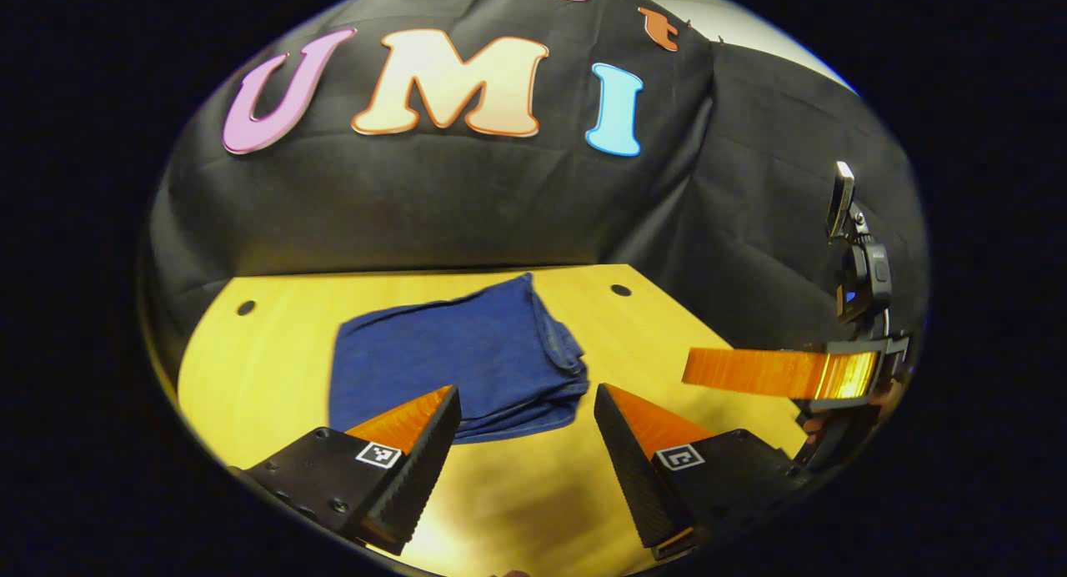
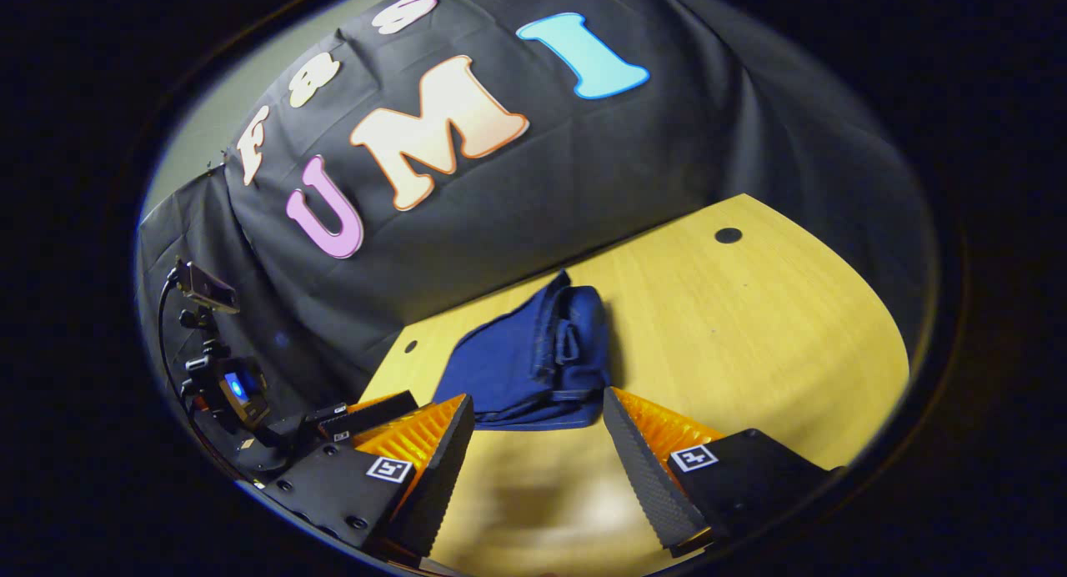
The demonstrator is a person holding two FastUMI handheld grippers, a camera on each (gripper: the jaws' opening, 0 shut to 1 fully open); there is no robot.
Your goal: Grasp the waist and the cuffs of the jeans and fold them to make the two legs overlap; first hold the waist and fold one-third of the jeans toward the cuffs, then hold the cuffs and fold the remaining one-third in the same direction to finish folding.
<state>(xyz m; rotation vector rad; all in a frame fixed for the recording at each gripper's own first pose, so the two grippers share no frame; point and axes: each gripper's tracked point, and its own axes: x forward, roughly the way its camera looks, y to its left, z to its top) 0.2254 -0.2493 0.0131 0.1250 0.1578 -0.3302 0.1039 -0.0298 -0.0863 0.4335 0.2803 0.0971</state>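
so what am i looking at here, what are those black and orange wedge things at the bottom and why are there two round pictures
Those wedges are the two fingers of hand-held tongs. A person holds one in each hand; there is no robot arm. Each carries a wide-angle camera that looks forward along its own fingers, which is why the pictures are round and bent.

The left gripper view looks over the left tongs, whose fingers stand apart with nothing between them. The orange bar at its right side is the other tongs, farther off. The right gripper view does the same for the right tongs, also open and holding nothing.

On the wooden table lies a pair of blue jeans, already folded into a compact stack, just ahead of both tongs and untouched by them. Behind the table hangs the booth's black cloth wall.
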